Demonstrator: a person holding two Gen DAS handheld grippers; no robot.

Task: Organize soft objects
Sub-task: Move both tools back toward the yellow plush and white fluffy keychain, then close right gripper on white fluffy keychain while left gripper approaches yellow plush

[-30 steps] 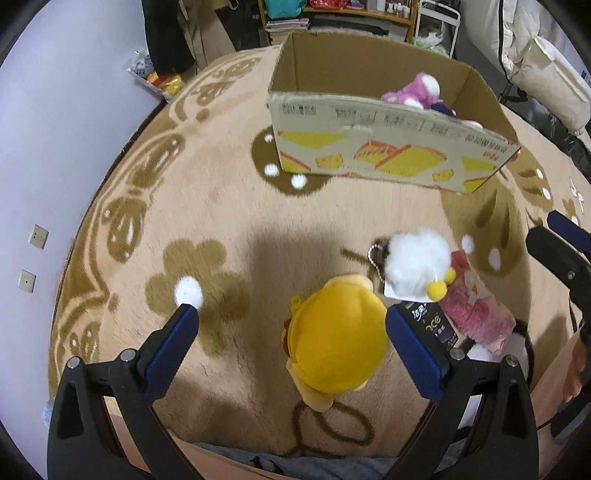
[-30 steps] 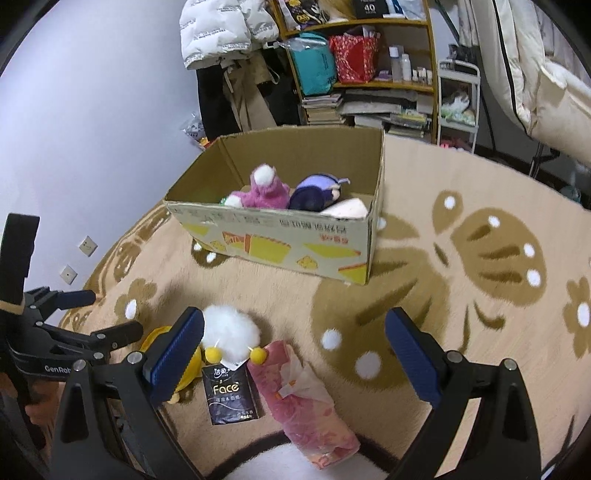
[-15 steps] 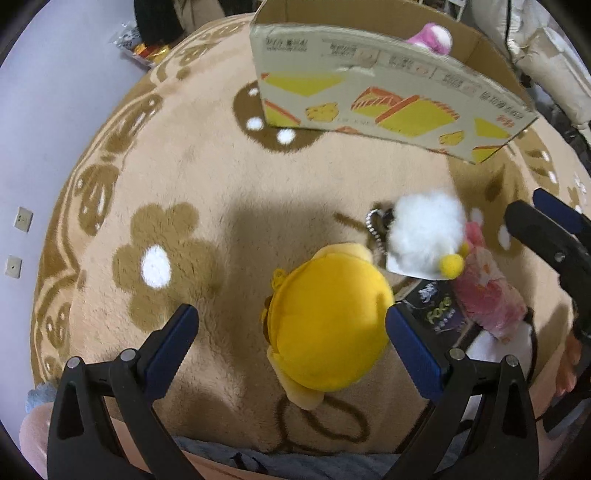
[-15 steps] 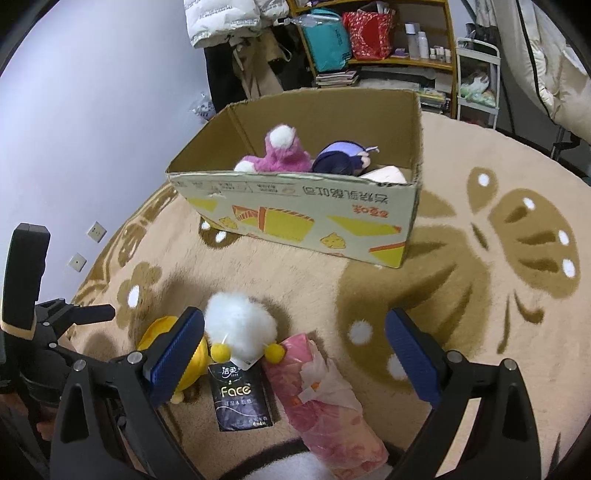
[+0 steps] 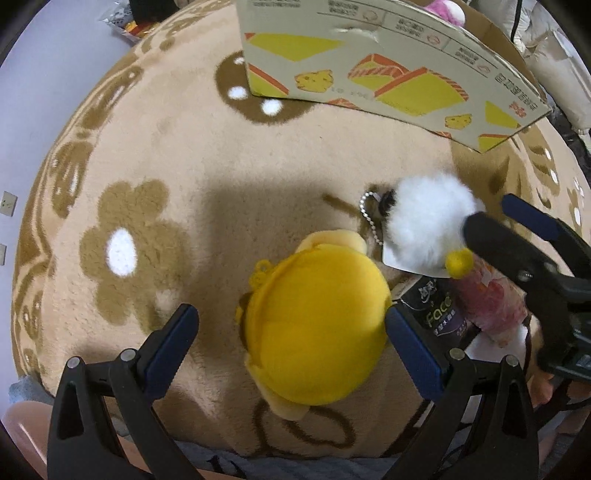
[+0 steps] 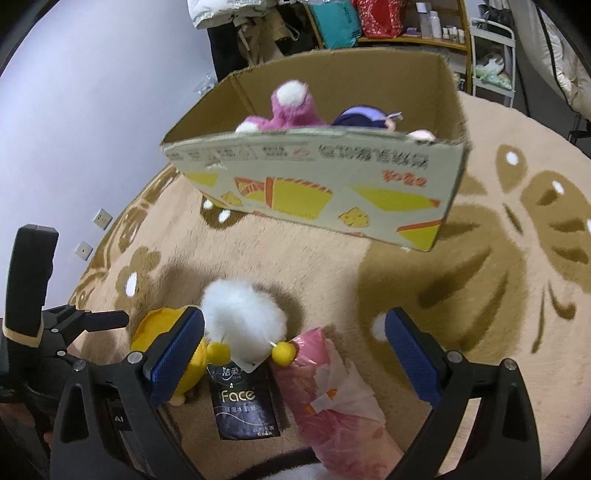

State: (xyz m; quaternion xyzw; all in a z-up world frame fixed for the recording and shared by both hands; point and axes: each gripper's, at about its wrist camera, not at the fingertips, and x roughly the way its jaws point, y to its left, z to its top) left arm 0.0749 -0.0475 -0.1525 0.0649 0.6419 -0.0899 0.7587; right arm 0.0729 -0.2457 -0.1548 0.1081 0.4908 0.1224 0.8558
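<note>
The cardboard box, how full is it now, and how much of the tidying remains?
Done: the cardboard box already holds a purple plush and a dark purple toy. In hand: nothing; the left gripper, jaws open, straddles the yellow plush; the right gripper is also open. Left on the rug: yellow plush, white pompom toy, pink packet, black Face pack.

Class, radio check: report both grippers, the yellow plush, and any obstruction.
Left gripper open, straddling yellow plush. Right gripper open, empty. White pompom toy and tissue packs beside the plush.

rug (image 5: 229, 155) beige, brown flowers | shelves (image 6: 406, 26) cluttered (bottles, bags) | wall sockets (image 6: 102, 218)
</note>
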